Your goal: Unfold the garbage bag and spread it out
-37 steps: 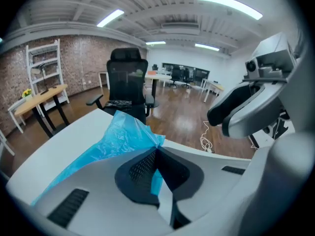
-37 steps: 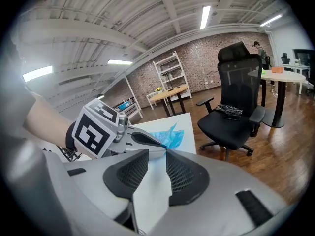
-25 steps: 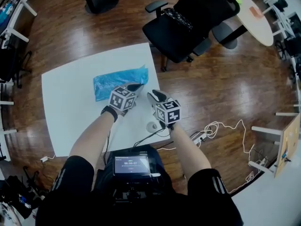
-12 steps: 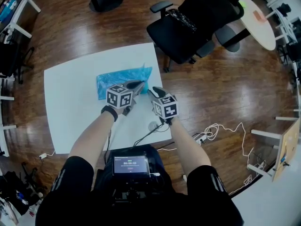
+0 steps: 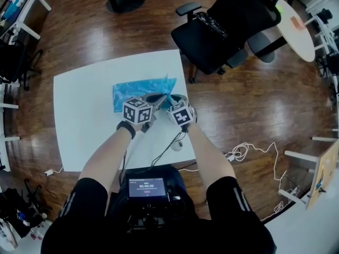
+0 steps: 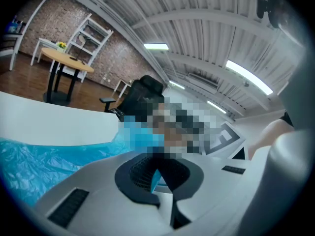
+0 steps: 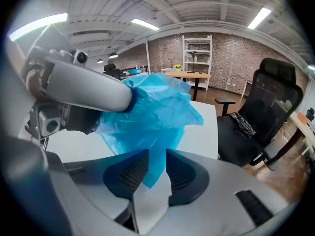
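Pinching the bag corner, second tool waiting open

The white tabletop [image 5: 79, 120] carries everything, and its wide bare part on the left is, I judge, the room that the spreading will need. The blue garbage bag [image 5: 132, 91] lies on it near the far edge, mostly flat but crumpled and not yet opened, with its right corner lifted off the surface. My left tool [image 6: 156, 175] is closed on that corner: a thin slip of blue film shows between its pads. I hold it raised, I think, so that the layers hang free and can be separated. My right tool [image 7: 156, 170] sits just beside the left one with its jaws apart. A hanging flap of the film passes down between them, but the pads do not press on it, as I read it. Closing there would give me a second hold for pulling the layers apart. Each tool bears a cube [image 5: 137, 111] with black and white square markers, patterns only, no words. The small screen [image 5: 148, 187] below the arms shows digits too small to read. On the bag I see no print.
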`<state>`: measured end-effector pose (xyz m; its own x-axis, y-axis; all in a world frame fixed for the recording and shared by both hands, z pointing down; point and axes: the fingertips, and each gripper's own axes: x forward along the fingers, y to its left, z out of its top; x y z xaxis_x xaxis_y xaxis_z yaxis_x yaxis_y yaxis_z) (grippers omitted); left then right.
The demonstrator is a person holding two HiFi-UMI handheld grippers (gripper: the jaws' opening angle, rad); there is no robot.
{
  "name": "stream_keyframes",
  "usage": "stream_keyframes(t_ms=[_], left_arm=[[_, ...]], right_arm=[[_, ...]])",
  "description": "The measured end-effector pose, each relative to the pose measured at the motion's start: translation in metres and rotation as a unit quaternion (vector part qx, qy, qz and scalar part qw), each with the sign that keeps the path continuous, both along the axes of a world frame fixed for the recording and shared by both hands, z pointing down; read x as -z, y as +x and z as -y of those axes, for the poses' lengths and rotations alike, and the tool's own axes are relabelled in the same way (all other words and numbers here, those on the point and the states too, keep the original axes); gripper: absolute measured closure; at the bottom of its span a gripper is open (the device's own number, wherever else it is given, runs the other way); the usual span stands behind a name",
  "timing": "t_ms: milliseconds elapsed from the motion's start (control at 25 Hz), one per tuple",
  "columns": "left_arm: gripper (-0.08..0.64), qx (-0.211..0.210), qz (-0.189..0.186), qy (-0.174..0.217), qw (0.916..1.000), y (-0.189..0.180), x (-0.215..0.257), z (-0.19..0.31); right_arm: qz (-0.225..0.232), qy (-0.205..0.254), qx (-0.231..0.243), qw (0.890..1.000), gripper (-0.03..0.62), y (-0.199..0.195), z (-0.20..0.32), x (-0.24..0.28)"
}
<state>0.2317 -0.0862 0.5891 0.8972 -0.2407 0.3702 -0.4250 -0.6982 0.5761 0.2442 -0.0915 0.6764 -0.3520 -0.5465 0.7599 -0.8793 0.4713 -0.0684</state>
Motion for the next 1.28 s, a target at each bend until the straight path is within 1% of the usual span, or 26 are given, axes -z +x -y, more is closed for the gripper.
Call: stream_keyframes(t_ms=[80,240,440,560,720,920,1120,1280], left_arm=[[0.557,-0.001,0.0,0.001,1.0,0.0,-0.001,0.0],[0.557,0.003,-0.004,0.001,1.0,-0.001,0.001,0.001],[0.557,0.02,-0.014,0.001,0.9997,-0.01,0.008,0.01],[0.557,0.043,-0.029,0.0,0.9987,-0.023,0.016,0.018],[0.557,0.08,-0.048,0.001,0.9956,-0.048,0.029,0.033],[0.557,0.127,-0.07,0.008,0.9894,-0.088,0.045,0.051],[0.557,0.175,-0.087,0.011,0.9806,-0.133,0.055,0.065],[0.557,0.207,-0.106,0.021,0.9725,-0.167,0.071,0.071]], right_arm=[[-0.018,-0.006,0.013,1.0,0.456,-0.003,0.001,-0.009],[-0.046,-0.032,0.035,0.998,0.456,-0.007,-0.003,-0.029],[-0.046,-0.03,0.036,0.998,0.443,-0.007,-0.001,-0.031],[-0.049,-0.034,0.036,0.998,0.443,-0.006,-0.003,-0.033],[-0.046,-0.033,0.036,0.998,0.443,-0.008,-0.002,-0.032],[-0.054,-0.03,0.034,0.997,0.443,-0.005,-0.001,-0.032],[-0.052,-0.033,0.027,0.998,0.443,-0.006,-0.002,-0.032],[-0.054,-0.032,0.023,0.998,0.444,-0.005,-0.002,-0.031]])
